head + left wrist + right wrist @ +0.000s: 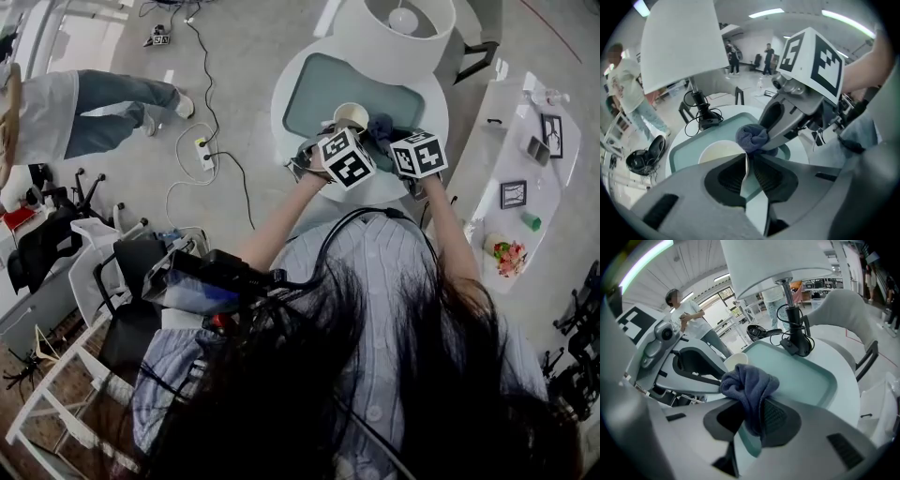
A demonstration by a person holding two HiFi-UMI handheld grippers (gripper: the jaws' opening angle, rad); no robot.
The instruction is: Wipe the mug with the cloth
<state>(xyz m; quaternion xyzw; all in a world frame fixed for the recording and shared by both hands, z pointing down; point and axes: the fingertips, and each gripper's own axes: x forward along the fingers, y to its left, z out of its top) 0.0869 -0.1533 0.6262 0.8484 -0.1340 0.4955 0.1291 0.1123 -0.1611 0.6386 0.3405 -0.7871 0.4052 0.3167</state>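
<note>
Blue-grey cloth [749,383] clamped in the closed right hand-held gripper [757,422] at lower centre, cream mug [717,152] sat just beside it, rim pinched between the left hand-held gripper's [749,164] jaws, both over a teal tray [806,371] on the white worktop [846,380], lamp [794,331] stood behind, upper centre.

Grey floor [267,47], cables trailing — round white table [280,99], white lampshade [375,42], ceiling strip lights [766,12].

Cream mug [717,151], blue-grey cloth [750,383], pale teal tray [806,376], black-and-white square-patterned marker cubes [347,157]
</note>
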